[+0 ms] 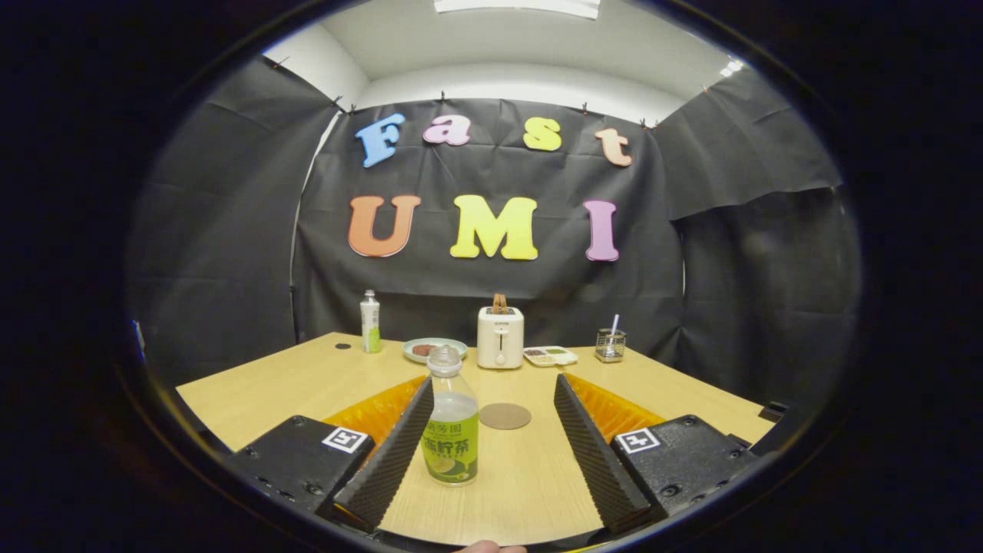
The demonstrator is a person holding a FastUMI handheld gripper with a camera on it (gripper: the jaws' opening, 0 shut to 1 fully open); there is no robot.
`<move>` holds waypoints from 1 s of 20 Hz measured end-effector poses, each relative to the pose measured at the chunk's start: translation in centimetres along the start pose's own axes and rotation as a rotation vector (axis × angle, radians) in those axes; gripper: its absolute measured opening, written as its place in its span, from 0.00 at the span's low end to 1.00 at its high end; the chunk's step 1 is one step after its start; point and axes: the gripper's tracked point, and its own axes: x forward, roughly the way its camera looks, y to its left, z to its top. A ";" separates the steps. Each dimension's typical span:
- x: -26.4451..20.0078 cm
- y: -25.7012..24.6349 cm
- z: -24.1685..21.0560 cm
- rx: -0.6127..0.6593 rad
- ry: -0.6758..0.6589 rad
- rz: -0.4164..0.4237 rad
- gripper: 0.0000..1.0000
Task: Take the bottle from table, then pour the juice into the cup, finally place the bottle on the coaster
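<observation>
With the tongs (491, 453) held wide open, the bottle (451, 418) is seen upright on the table (261, 388) beside the left finger, not yet gripped, the coaster (504, 416) lying bare just beyond; grasping, pouring and placing are judged outstanding.

The tongs (491, 434) have two ribbed wedge fingers on black screwed blocks, each bearing a square white marker, spread apart.

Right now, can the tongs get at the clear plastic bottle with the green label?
Probably yes. The tongs are open, and the clear plastic bottle with the green label stands upright between the fingers, close to the left one, with nothing in the way.
</observation>
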 end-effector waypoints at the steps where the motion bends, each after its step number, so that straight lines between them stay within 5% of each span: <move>1: 0.0 0.1 0.0 0.000 -0.001 0.002 1.00; 20: 5.1 3.8 -9.0 -0.011 0.151 0.060 1.00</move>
